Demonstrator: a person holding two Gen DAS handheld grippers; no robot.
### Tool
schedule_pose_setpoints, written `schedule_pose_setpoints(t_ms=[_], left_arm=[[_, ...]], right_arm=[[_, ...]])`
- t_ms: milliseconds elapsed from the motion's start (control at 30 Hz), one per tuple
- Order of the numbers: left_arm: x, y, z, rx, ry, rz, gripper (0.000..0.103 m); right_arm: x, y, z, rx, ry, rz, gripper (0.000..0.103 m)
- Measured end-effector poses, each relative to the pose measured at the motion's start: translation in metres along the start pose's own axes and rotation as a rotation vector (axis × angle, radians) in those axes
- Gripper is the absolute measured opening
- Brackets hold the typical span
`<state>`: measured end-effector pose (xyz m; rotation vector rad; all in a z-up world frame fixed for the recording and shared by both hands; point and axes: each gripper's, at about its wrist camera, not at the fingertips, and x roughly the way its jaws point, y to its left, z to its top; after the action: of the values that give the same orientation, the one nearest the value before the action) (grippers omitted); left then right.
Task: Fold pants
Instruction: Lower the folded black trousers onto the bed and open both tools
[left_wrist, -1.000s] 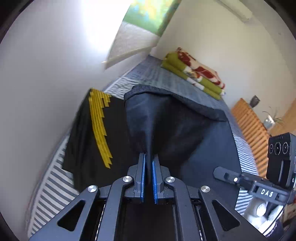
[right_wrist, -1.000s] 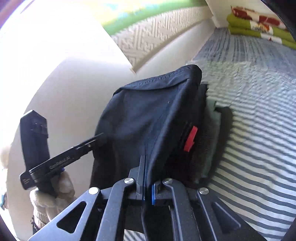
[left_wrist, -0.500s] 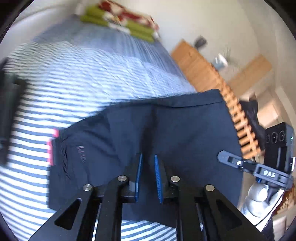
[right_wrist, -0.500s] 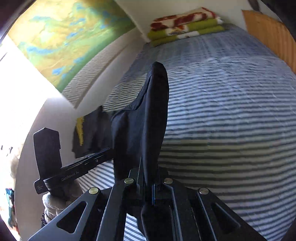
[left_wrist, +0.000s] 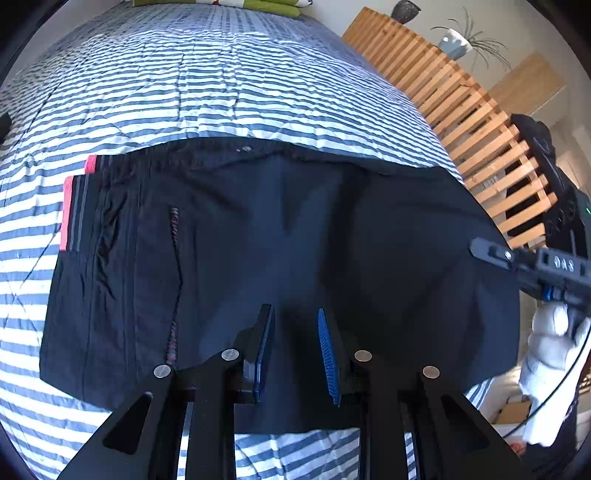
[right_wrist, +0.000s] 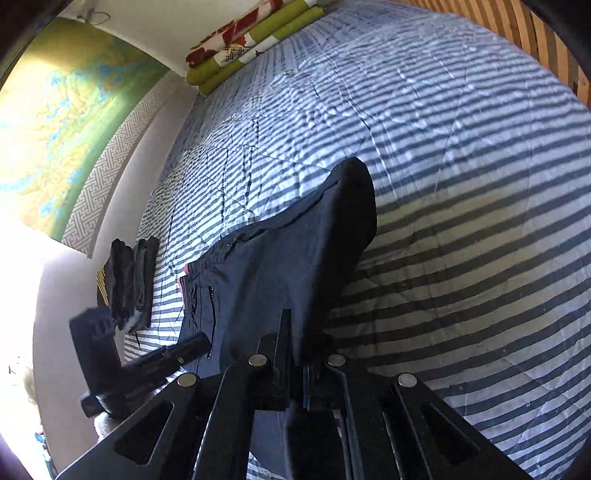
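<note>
Dark navy pants (left_wrist: 295, 236) lie folded on the striped bed cover, with a red-trimmed waistband (left_wrist: 68, 210) at the left. My left gripper (left_wrist: 293, 332) hovers open just above the near part of the cloth, nothing between its blue pads (left_wrist: 327, 350). In the right wrist view the same pants (right_wrist: 280, 266) rise in a ridge from the bed to my right gripper (right_wrist: 295, 339), which is shut on the fabric edge. The right gripper also shows at the right edge of the left view, held by a white-gloved hand (left_wrist: 550, 343).
A striped blue-and-white bed cover (left_wrist: 229, 81) spreads out beyond the pants. A stack of folded dark clothes (right_wrist: 129, 280) sits by the wall at left. Folded green and red blankets (right_wrist: 251, 40) lie at the bed's far end. A wooden slatted frame (left_wrist: 461, 110) runs along the right.
My left gripper has let go of the pants and opened wider; the cloth has dropped flat onto the bed. The right gripper still holds its edge, now lower and nearer the bed.
</note>
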<state>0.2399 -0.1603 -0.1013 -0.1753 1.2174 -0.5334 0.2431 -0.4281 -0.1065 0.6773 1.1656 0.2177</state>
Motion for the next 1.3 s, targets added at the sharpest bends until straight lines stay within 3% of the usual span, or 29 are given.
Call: schedule_pose_setpoints(t_ms=[67,133,167,233,333,433,533,633,833,1000,1067,1100,1133,1200,1300], left_arm=[[-0.010,-0.018,-0.012,0.036,-0.031,-0.055,0.033],[-0.021,-0.044,-0.024,0.102,-0.058,-0.111,0.061],[-0.026,-0.058,-0.029,0.137,-0.074,-0.130,0.065],[-0.029,-0.083,-0.036,0.203,-0.071,-0.139,0.065],[-0.025,-0.100,-0.035,0.226,-0.060,-0.142,0.065],[-0.019,-0.105,-0.035,0.197,-0.045,-0.152,0.064],[-0.005,-0.123,-0.051,0.228,-0.020,-0.139,0.064],[0.019,-0.149,-0.060,0.285,-0.009,-0.109,0.064],[0.058,-0.209,-0.067,0.351,-0.028,0.028,0.065],[0.098,-0.250,-0.069,0.420,-0.064,0.271,0.065],[0.111,-0.250,-0.070,0.444,-0.073,0.341,0.058],[0.119,-0.246,-0.069,0.437,-0.053,0.362,0.034],[0.124,-0.240,-0.067,0.426,-0.029,0.360,0.020],[0.124,-0.231,-0.066,0.409,-0.019,0.344,0.009],[0.114,-0.228,-0.065,0.415,-0.034,0.322,0.006]], right_arm=[[0.003,-0.006,0.001,0.045,0.011,0.026,0.003],[0.003,-0.002,0.003,0.043,0.015,0.039,0.004],[0.002,0.003,0.003,0.024,0.019,0.038,0.004],[0.002,0.011,0.004,-0.018,0.032,0.016,0.007],[0.003,0.010,0.002,-0.065,0.061,-0.031,0.010],[-0.001,-0.011,-0.004,-0.094,0.054,-0.120,0.029],[-0.005,-0.043,-0.001,-0.048,0.060,-0.127,0.029],[-0.012,-0.074,0.009,-0.001,0.052,-0.083,0.030],[-0.036,-0.098,0.016,-0.020,0.009,-0.058,0.031],[-0.045,-0.113,0.033,0.004,-0.008,-0.002,0.036],[-0.040,-0.111,0.044,-0.009,-0.005,0.010,0.037],[-0.035,-0.110,0.051,-0.015,0.008,0.025,0.038],[-0.029,-0.109,0.055,-0.015,0.020,0.042,0.041],[-0.015,-0.103,0.067,-0.021,0.043,0.077,0.042],[0.006,-0.089,0.079,-0.043,0.076,0.101,0.043]])
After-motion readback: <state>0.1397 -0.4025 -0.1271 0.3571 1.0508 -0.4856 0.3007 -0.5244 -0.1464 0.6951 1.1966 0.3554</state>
